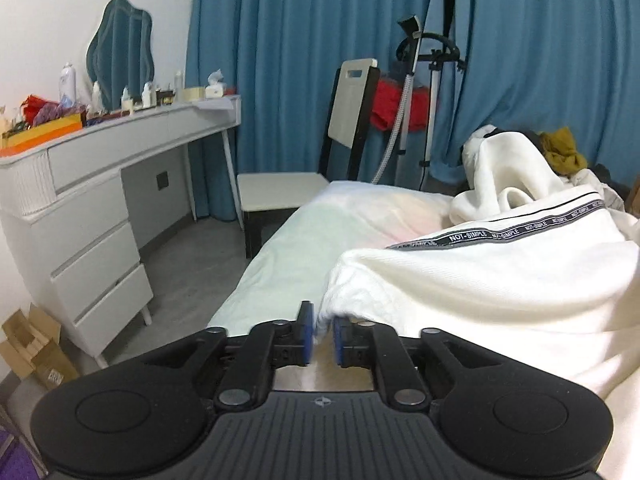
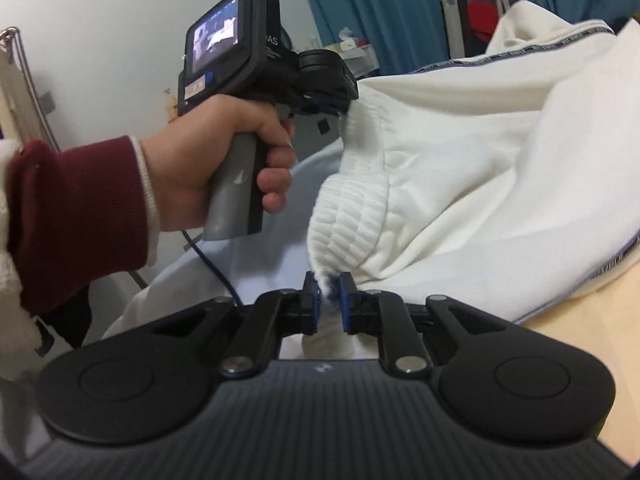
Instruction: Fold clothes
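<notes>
A white garment with a black lettered stripe is lifted above the bed. My left gripper is shut on the garment's ribbed edge, cloth showing between its blue pads. In the right wrist view the same white garment hangs with its ribbed waistband stretched between both grippers. My right gripper is shut on the lower end of the waistband. The left gripper, held by a hand in a dark red sleeve, pinches the band's upper end.
A grey dresser with bottles stands left of the bed. A chair and a garment steamer stand before blue curtains. More clothes are piled at the bed's far right. Cardboard boxes lie on the floor.
</notes>
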Action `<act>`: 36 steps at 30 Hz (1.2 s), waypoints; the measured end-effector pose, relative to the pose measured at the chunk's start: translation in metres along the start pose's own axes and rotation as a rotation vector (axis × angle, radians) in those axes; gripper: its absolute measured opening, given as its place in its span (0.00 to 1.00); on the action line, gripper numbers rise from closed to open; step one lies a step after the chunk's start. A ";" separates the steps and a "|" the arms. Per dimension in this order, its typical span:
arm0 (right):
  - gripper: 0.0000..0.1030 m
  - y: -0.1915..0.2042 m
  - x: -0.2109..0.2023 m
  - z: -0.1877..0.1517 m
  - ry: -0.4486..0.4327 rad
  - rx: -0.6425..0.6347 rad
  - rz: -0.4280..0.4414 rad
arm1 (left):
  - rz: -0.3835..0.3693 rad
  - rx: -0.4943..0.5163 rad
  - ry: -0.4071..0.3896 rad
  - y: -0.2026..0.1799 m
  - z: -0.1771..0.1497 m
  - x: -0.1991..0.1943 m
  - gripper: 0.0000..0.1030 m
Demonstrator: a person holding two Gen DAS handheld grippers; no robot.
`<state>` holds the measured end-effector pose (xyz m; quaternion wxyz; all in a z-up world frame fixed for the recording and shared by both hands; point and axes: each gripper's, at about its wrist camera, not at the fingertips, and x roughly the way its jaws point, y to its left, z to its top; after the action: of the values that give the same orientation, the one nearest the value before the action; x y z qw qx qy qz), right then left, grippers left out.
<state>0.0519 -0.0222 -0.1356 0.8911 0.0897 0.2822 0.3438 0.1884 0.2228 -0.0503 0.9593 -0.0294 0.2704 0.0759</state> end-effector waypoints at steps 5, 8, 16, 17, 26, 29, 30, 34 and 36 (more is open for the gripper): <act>0.35 0.003 -0.012 -0.001 -0.074 -0.055 -0.014 | 0.020 -0.022 0.018 0.013 0.005 -0.032 0.53; 0.91 0.009 -0.026 -0.001 -0.132 -0.085 -0.028 | 0.008 -0.027 -0.009 0.015 0.002 -0.069 0.68; 0.93 -0.004 -0.088 0.014 -0.178 -0.059 -0.080 | -0.117 0.042 -0.098 -0.029 -0.007 -0.158 0.79; 0.93 -0.008 -0.101 0.019 -0.188 -0.052 -0.102 | -0.149 0.052 -0.102 -0.040 -0.008 -0.163 0.79; 0.93 -0.085 -0.205 0.068 -0.254 0.011 -0.379 | -0.313 0.148 -0.090 -0.174 -0.003 -0.140 0.78; 0.92 -0.119 -0.214 0.065 -0.286 0.073 -0.433 | -0.321 0.202 -0.065 -0.222 0.005 -0.111 0.74; 0.85 -0.131 -0.217 0.064 -0.296 0.093 -0.451 | -0.329 0.214 -0.055 -0.236 0.008 -0.102 0.73; 0.61 -0.177 -0.226 0.059 -0.334 0.180 -0.513 | -0.356 0.234 -0.025 -0.287 0.023 -0.061 0.73; 0.54 -0.199 -0.222 0.055 -0.329 0.234 -0.503 | -0.349 0.260 -0.014 -0.313 0.031 -0.034 0.73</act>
<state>0.0606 -0.3161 -0.0623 0.9655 0.1734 0.1852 0.0588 0.2264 -0.0874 -0.0013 0.9554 0.0487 0.2621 -0.1267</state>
